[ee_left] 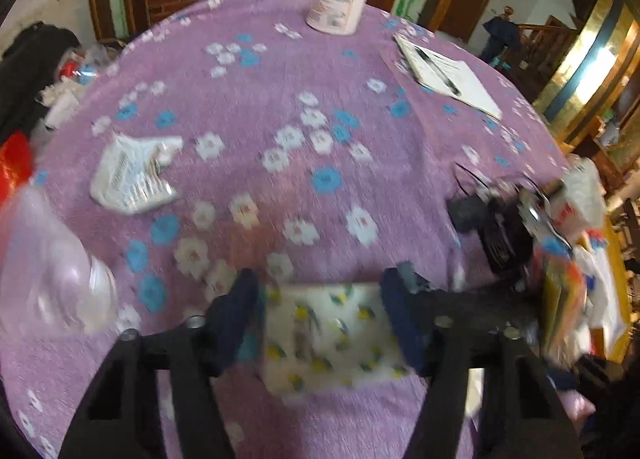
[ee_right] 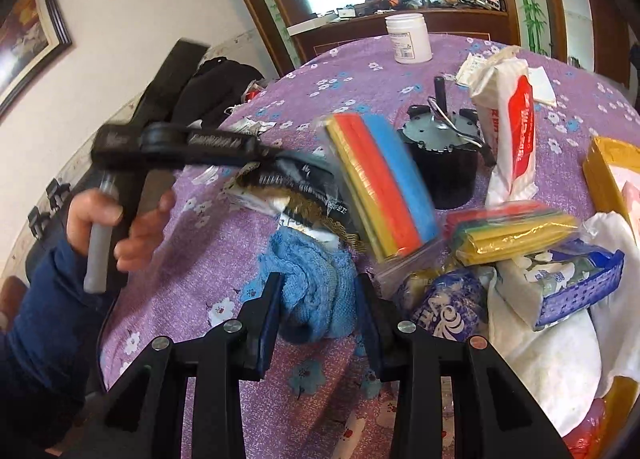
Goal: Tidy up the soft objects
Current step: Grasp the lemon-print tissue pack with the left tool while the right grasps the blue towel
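The left gripper (ee_left: 320,299) has its jaws clamped on a white floral pack (ee_left: 328,339), apparently tissues, carried just above the purple table (ee_left: 280,99); the picture is smeared, so the exact contact is hard to read, but both pads sit against the pack's sides. The right gripper (ee_right: 318,299) has its jaws around a blue knitted cloth (ee_right: 312,283) lying at the near middle of the table; the pads look pressed into its sides, though the cloth bulges past them toward the far side. On its right sits the heap of soft things: a sponge pack (ee_right: 384,187), bags (ee_right: 516,231) and a blue tissue pack (ee_right: 560,279). To do this step well, I would judge the cloth should be gripped deep enough that it does not slip out as it lifts, and raised clear before it crosses toward the heap. The left pack is stiff enough to travel flat, and it should be set down beside like items and kept off the black motor (ee_right: 448,155).
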Available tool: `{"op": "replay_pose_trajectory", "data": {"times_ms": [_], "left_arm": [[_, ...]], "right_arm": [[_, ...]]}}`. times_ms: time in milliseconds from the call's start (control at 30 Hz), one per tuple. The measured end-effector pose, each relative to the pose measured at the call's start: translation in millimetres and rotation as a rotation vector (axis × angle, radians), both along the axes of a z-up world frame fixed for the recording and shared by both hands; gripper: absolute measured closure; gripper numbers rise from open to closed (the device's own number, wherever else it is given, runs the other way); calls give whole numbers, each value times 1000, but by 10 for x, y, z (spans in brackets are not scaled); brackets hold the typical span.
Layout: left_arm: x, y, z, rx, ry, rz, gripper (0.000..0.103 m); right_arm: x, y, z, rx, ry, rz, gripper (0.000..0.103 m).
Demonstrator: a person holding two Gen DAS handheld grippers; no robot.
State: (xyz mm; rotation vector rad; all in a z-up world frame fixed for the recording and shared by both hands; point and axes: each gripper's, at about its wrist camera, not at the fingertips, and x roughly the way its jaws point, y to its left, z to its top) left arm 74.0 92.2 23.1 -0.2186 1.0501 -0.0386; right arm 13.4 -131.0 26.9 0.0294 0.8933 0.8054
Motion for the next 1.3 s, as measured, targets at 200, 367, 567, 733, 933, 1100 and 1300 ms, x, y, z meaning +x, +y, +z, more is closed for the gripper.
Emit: {"op": "replay_pose_trajectory", "data": {"times_ms": [200, 367, 567, 733, 933, 1100, 1300], "left_arm": [[-635, -214, 15, -2, -1, -128, 42], [-1170, -326, 138, 43, -84, -198, 26], [-1048, -363, 225, 113, -131, -180, 11], [-841, -598, 61, 208, -98, -196, 11], [-853, -685, -36, 255, -84, -147, 46], [-1079, -689, 112, 217, -137, -112, 48], [-1231, -757, 317, 151, -186, -120, 84]], "right_arm": [[-5, -49, 27, 22, 4, -3, 63], [-22, -84, 55, 42, 1, -12, 63], [-20, -133, 83, 56, -6, -31, 63], [9, -198, 88, 71, 2, -50, 63], [-11, -203, 115, 78, -9, -47, 63], [-19, -240, 145, 95, -14, -49, 63], [-19, -279, 189, 115, -23, -62, 63]]}}
